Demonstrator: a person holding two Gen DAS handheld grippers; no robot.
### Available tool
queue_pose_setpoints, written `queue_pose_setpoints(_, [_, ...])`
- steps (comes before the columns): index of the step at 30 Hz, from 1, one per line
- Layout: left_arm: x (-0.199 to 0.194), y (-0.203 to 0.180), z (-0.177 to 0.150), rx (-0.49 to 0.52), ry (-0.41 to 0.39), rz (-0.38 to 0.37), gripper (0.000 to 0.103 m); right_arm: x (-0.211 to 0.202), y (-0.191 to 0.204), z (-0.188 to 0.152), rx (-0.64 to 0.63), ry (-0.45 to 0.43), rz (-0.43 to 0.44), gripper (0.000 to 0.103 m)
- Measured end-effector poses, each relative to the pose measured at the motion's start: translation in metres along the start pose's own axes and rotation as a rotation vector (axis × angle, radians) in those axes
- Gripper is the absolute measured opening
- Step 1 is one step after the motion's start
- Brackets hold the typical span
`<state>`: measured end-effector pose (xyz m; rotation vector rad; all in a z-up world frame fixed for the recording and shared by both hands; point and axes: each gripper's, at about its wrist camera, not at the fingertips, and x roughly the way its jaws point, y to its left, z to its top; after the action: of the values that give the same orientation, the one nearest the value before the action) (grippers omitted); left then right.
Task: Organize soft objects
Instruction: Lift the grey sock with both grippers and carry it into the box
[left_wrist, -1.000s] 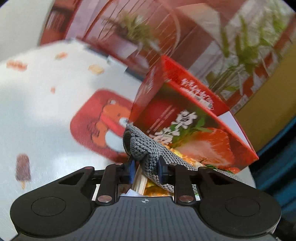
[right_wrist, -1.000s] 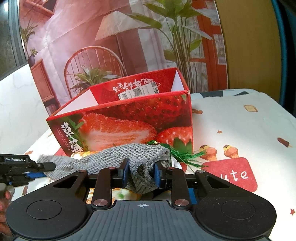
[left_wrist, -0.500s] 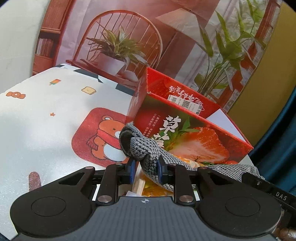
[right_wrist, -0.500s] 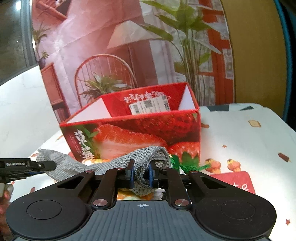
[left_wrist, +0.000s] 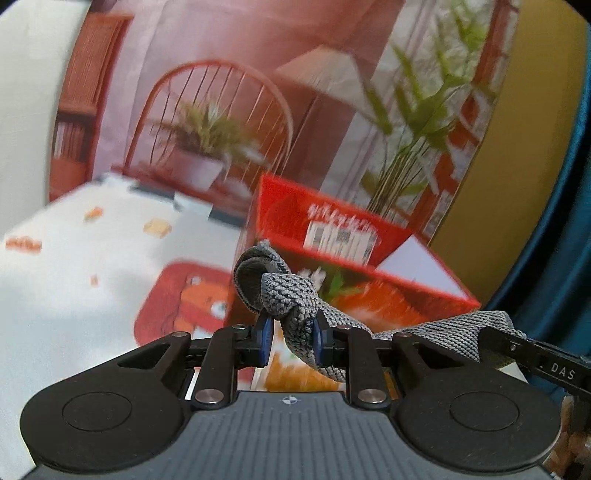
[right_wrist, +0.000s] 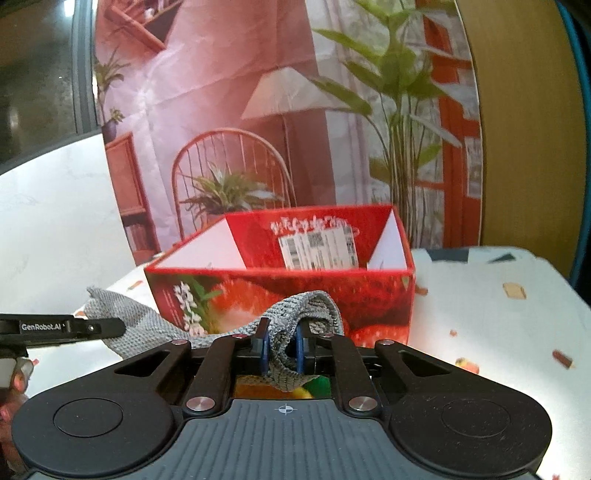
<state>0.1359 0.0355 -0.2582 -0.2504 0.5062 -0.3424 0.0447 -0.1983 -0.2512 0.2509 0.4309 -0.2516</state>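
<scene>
Raised since before, both tools (left_wrist: 290, 341) (right_wrist: 281, 349) clamp the grey cloth (left_wrist: 291, 302).

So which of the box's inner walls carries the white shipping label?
The far red wall of the strawberry box, facing the right wrist camera; the side flaps are plain white.

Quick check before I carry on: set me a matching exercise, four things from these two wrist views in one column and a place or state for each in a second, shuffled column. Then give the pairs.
Things:
1. grey knitted cloth
2. red strawberry box
3. bear patch on the tablecloth
4. left gripper

Places or states:
A. open at the top, white label on the inner wall
B. stretched between the two grippers, in front of the box
C. flat on the table, left of the box in the left wrist view
D. shut on one end of the cloth

Pairs: 1-B, 2-A, 3-C, 4-D
</scene>
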Motion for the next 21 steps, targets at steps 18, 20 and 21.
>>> queue_pose_setpoints(18, [0.046, -0.052, 0.095, 0.223, -0.064, -0.007, 0.022, 0.051, -0.006, 0.111, -0.079, -0.06, 0.061, 0.011])
queue_pose_setpoints(20, [0.059, -0.056, 0.1, 0.229, -0.045, -0.005, 0.022, 0.061, -0.008, 0.116, -0.081, -0.049, 0.055, 0.011])
queue_pose_setpoints(21, [0.067, -0.059, 0.102, 0.233, -0.03, -0.006, 0.022, 0.066, -0.009, 0.119, -0.082, -0.04, 0.049, 0.011])
